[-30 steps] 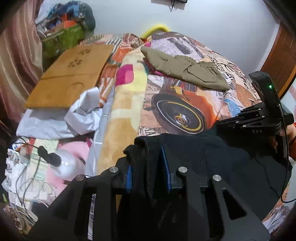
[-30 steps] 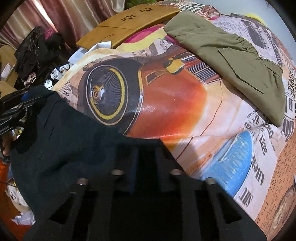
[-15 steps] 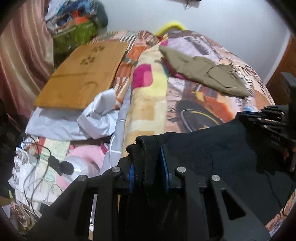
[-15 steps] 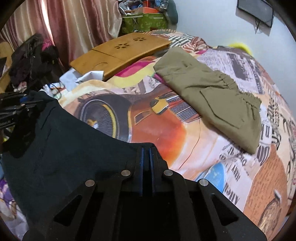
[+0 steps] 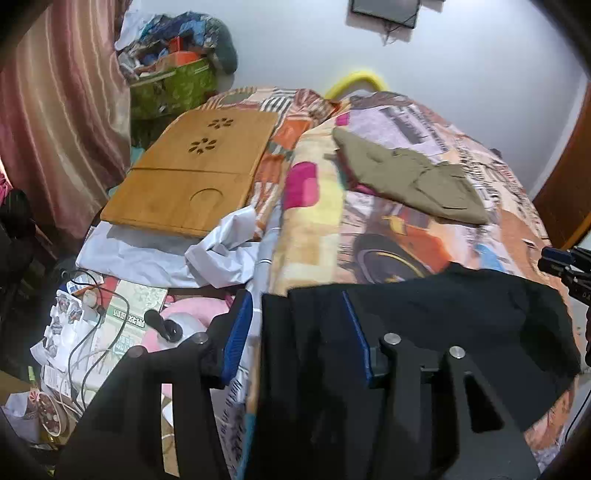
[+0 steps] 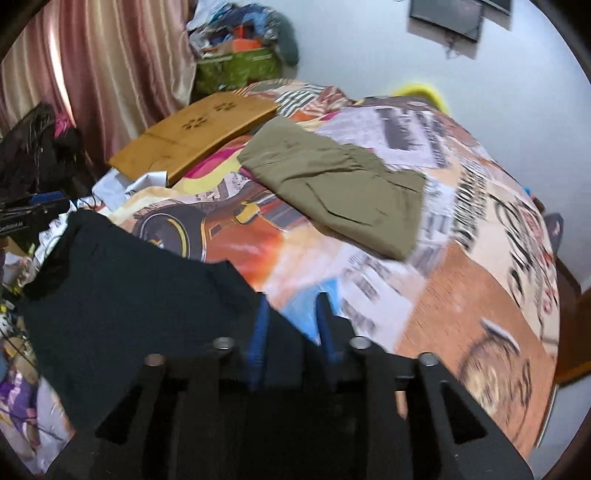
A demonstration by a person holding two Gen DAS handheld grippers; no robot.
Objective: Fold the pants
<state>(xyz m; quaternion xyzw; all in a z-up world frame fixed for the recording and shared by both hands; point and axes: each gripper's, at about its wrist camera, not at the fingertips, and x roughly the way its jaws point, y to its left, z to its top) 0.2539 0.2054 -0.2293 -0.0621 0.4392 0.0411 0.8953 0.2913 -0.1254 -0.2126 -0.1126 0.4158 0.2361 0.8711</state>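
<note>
As both grippers part, black pants lie (bedspread beneath).

Wall-mounted screen cut off by top edge

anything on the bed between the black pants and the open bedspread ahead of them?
Nothing visible. The black pants lie at the near edge of the bed, and the printed bedspread just beyond them is bare. The olive pants lie further back, apart from them, and the wooden tray sits off to the left side.
</note>
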